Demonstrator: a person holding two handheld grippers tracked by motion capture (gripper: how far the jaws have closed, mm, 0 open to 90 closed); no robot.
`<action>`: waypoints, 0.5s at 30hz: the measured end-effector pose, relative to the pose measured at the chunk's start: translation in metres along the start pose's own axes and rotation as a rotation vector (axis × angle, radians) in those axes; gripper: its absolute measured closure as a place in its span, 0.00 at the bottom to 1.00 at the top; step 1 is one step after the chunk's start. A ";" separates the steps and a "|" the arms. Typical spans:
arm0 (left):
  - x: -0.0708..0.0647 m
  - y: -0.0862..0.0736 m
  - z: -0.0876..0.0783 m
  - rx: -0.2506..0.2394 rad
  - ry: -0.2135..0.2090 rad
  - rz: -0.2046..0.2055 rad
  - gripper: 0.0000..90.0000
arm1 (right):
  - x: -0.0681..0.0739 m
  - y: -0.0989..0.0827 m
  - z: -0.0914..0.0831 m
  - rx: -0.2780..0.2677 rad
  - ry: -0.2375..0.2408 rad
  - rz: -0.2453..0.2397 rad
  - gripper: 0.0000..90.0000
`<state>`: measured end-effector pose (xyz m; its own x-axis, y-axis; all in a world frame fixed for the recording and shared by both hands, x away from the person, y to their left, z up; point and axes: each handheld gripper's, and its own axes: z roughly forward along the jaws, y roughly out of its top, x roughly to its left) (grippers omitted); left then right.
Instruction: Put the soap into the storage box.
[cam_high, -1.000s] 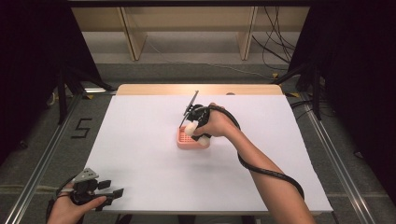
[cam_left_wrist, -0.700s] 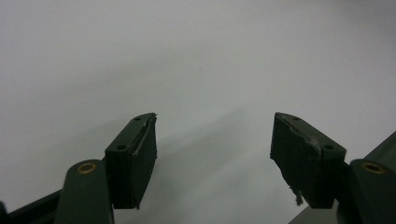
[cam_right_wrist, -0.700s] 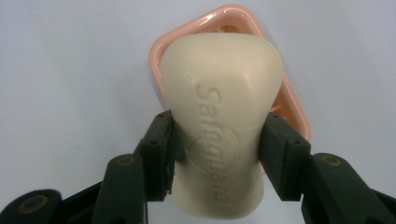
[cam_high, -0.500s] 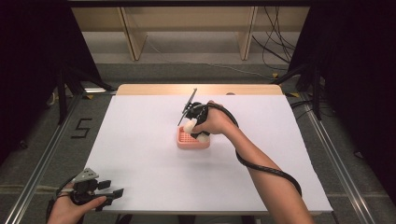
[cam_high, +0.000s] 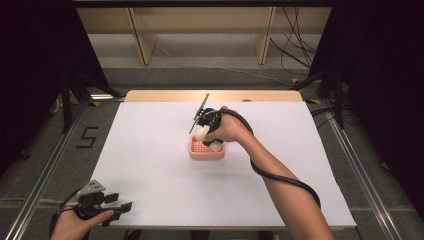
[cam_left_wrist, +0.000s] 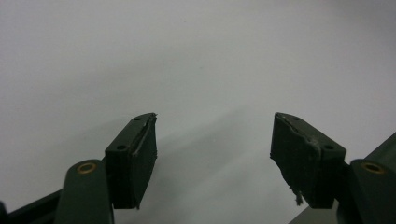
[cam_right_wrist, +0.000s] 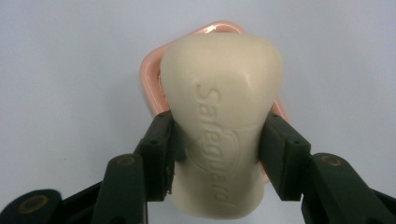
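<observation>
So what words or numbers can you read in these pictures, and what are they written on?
"Safeguard": pressed into the cream soap bar that the right claw holds over the pink soap dish.
"5": a black number on the grey floor, left of the table.
Nothing else to read.

The white table (cam_high: 150, 165) lies bare on every side of the pink soap dish (cam_high: 206, 150), so approach is free from left, right and front. Above the dish, the right gripper (cam_right_wrist: 217, 140) and its soap bar (cam_right_wrist: 222, 116) block the way down.
</observation>
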<state>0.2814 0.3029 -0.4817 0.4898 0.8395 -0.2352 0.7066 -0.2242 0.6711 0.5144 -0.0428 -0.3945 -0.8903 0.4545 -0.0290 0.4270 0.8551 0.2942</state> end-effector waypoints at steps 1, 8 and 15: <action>0.000 0.000 0.000 0.000 0.000 0.000 0.34 | 0.000 0.000 0.000 0.000 0.000 0.000 0.56; 0.000 0.000 0.001 -0.010 0.002 -0.002 0.34 | -0.001 0.001 0.003 -0.004 0.000 -0.010 0.56; 0.000 0.000 0.001 -0.007 0.004 -0.004 0.34 | -0.002 0.001 0.004 -0.006 -0.003 -0.008 0.56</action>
<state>0.2815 0.3026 -0.4823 0.4844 0.8426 -0.2353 0.7053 -0.2171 0.6748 0.5176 -0.0419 -0.3981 -0.8930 0.4488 -0.0339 0.4192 0.8568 0.3001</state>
